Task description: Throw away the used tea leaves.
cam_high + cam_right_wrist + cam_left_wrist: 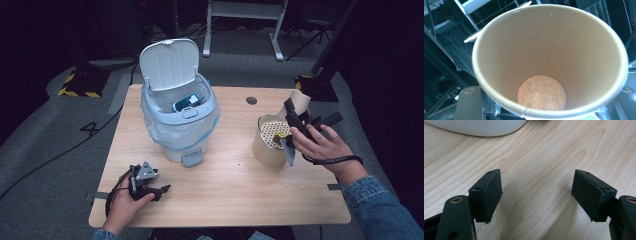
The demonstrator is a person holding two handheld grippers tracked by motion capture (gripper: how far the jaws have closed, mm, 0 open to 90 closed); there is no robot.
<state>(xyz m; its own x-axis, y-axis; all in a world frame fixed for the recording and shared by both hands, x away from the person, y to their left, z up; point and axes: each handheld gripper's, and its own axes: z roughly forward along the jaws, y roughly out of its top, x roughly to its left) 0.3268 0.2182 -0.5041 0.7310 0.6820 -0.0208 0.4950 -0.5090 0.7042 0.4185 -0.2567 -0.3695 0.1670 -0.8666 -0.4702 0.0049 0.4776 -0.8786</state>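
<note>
Brown paper cup [549, 62] fills right claw [300, 117], above table's right edge [345, 210].

The wooden counter [225, 175] carries a lidded bin [180, 117] beyond the left tool [150, 185]. A tan tub [267, 145] stands just beside the right tool [295, 125].

A white "4" [91, 129] was marked on the grey floor [60, 135] left of the table [225, 185]; no other text, label or brand was legible.
</note>
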